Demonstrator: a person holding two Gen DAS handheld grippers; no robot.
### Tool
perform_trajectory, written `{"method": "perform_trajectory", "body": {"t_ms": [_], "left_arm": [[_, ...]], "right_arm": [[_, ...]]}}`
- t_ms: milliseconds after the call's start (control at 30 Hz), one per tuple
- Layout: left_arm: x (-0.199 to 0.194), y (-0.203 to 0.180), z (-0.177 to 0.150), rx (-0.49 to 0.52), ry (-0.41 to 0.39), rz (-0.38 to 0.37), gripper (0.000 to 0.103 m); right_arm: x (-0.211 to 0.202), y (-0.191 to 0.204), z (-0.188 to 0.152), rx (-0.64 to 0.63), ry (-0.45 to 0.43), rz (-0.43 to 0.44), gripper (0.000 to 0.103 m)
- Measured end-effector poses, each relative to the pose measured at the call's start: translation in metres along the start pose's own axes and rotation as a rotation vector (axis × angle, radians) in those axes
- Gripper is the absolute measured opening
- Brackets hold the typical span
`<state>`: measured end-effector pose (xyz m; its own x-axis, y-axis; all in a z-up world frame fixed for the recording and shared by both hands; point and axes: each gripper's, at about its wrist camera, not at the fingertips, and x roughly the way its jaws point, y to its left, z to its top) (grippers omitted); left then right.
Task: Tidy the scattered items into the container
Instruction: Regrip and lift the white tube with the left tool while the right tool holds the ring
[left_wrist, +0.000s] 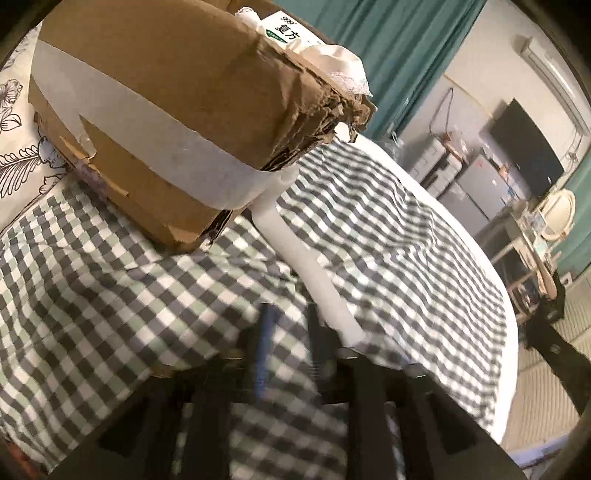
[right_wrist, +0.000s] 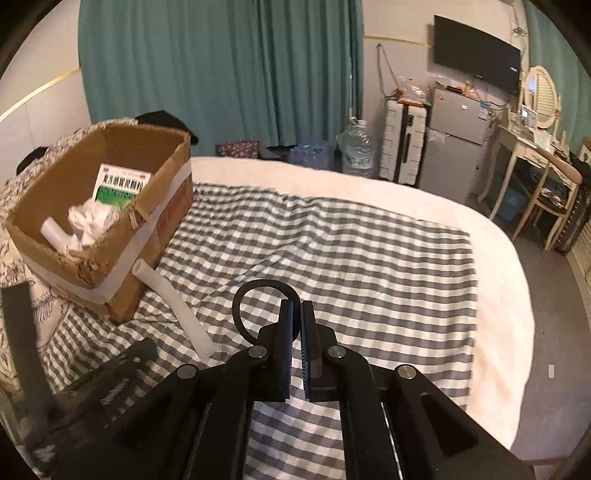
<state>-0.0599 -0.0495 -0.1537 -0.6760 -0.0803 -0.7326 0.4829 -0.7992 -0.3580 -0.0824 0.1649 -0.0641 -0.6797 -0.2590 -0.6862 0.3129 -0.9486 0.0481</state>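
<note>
A torn cardboard box (right_wrist: 110, 229) with white tape stands on the bed at the left; it also fills the upper left of the left wrist view (left_wrist: 155, 110). Inside lie a green-and-white medicine carton (right_wrist: 118, 186), crumpled tissue (right_wrist: 90, 219) and a white tube (right_wrist: 55, 230). A long white tube (right_wrist: 177, 306) lies on the checked cloth against the box; in the left wrist view (left_wrist: 306, 266) it runs down to my blurred left gripper (left_wrist: 291, 339), whose fingers stand apart beside its near end. My right gripper (right_wrist: 297, 314) is shut on a black ring (right_wrist: 243, 295) above the cloth.
The checked cloth (right_wrist: 351, 266) covers a white round bed (right_wrist: 498, 295). A floral pillow (left_wrist: 14, 122) lies behind the box. Beyond the bed stand a water jug (right_wrist: 356, 147), a suitcase (right_wrist: 404, 144), a small fridge (right_wrist: 458, 140) and a dressing table (right_wrist: 532, 173).
</note>
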Motion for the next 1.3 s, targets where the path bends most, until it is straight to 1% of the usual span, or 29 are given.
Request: {"method": "perform_trajectory", "body": {"t_ms": [33, 67, 133, 167, 233, 300, 367, 400, 467, 500, 533, 567, 600, 633, 700, 733, 767, 800, 833, 867, 900, 933, 1000, 1033, 1067, 1167, 1300], "left_arm": [[0.008, -0.005, 0.003, -0.011, -0.015, 0.009, 0.056], [0.013, -0.009, 0.004, -0.024, -0.028, 0.013, 0.059], [0.025, -0.017, 0.005, -0.033, -0.03, -0.001, 0.063], [0.034, -0.023, 0.006, -0.023, -0.019, 0.008, 0.066], [0.056, -0.034, 0.005, 0.001, -0.004, 0.058, 0.067], [0.066, -0.042, 0.007, 0.032, -0.009, 0.12, 0.067], [0.058, -0.044, 0.005, 0.029, -0.029, 0.144, 0.068], [0.052, -0.044, 0.002, 0.015, -0.047, 0.156, 0.07], [0.038, -0.035, -0.004, -0.029, -0.085, 0.17, 0.088], [0.036, -0.031, -0.007, -0.05, -0.093, 0.158, 0.09], [0.04, -0.031, -0.008, -0.055, -0.085, 0.141, 0.093], [0.048, -0.034, -0.007, -0.043, -0.063, 0.141, 0.095], [0.057, -0.039, -0.005, -0.024, -0.04, 0.156, 0.098], [0.064, -0.044, -0.005, 0.001, -0.026, 0.173, 0.103], [0.074, -0.054, -0.003, 0.07, 0.004, 0.22, 0.103], [0.076, -0.056, -0.003, 0.093, 0.015, 0.229, 0.103], [0.074, -0.055, -0.003, 0.094, 0.01, 0.214, 0.099], [0.068, -0.051, -0.003, 0.081, -0.008, 0.18, 0.09], [0.063, -0.046, -0.002, 0.071, -0.026, 0.152, 0.043], [0.062, -0.045, -0.001, 0.074, -0.026, 0.13, 0.022], [0.062, -0.043, 0.0, 0.079, -0.017, 0.102, 0.022], [0.06, -0.04, 0.0, 0.079, -0.016, 0.079, 0.016], [0.05, -0.028, 0.0, 0.057, -0.021, 0.044, 0.014], [0.045, -0.026, 0.001, 0.052, -0.025, 0.034, 0.011], [0.04, -0.026, 0.0, 0.06, -0.037, 0.028, 0.01], [0.016, -0.031, -0.001, 0.114, -0.094, 0.011, 0.009], [-0.026, -0.041, 0.011, 0.131, -0.199, -0.076, 0.009]], "right_arm": [[-0.002, -0.001, 0.001, 0.004, -0.004, -0.008, 0.004], [-0.002, -0.002, 0.001, 0.008, -0.005, -0.013, 0.004], [-0.002, -0.003, 0.0, 0.008, -0.004, -0.021, 0.004], [0.0, -0.004, -0.001, 0.004, 0.001, -0.024, 0.004], [0.007, -0.005, -0.003, -0.005, 0.013, -0.029, 0.004], [0.016, -0.008, -0.005, -0.003, 0.023, -0.022, 0.004], [0.024, -0.009, -0.008, -0.002, 0.028, -0.013, 0.004], [0.028, -0.009, -0.009, -0.007, 0.032, -0.009, 0.004], [0.036, -0.007, -0.01, -0.02, 0.039, -0.011, 0.004], [0.039, -0.007, -0.011, -0.023, 0.042, -0.011, 0.004], [0.042, -0.006, -0.011, -0.021, 0.043, -0.006, 0.004], [0.043, -0.007, -0.012, -0.017, 0.042, 0.001, 0.004], [0.043, -0.008, -0.012, -0.012, 0.039, 0.008, 0.004], [0.043, -0.009, -0.013, -0.009, 0.036, 0.014, 0.004], [0.04, -0.011, -0.013, -0.001, 0.025, 0.018, 0.004], [0.038, -0.012, -0.012, 0.006, 0.018, 0.021, 0.004], [0.035, -0.014, -0.011, 0.014, 0.01, 0.023, 0.004], [0.032, -0.016, -0.01, 0.021, 0.002, 0.026, 0.004], [0.03, -0.017, -0.009, 0.026, -0.003, 0.027, 0.004], [0.027, -0.019, -0.007, 0.03, -0.01, 0.028, 0.004], [0.024, -0.02, -0.006, 0.034, -0.019, 0.029, 0.004], [0.021, -0.021, -0.005, 0.039, -0.026, 0.031, 0.004], [0.017, -0.022, -0.002, 0.048, -0.038, 0.034, 0.004], [0.015, -0.023, -0.001, 0.048, -0.042, 0.034, 0.004], [0.014, -0.024, 0.0, 0.049, -0.044, 0.034, 0.004], [0.009, -0.022, 0.001, 0.039, -0.048, 0.036, 0.004], [0.0, -0.016, 0.003, 0.026, -0.052, 0.04, 0.004]]}}
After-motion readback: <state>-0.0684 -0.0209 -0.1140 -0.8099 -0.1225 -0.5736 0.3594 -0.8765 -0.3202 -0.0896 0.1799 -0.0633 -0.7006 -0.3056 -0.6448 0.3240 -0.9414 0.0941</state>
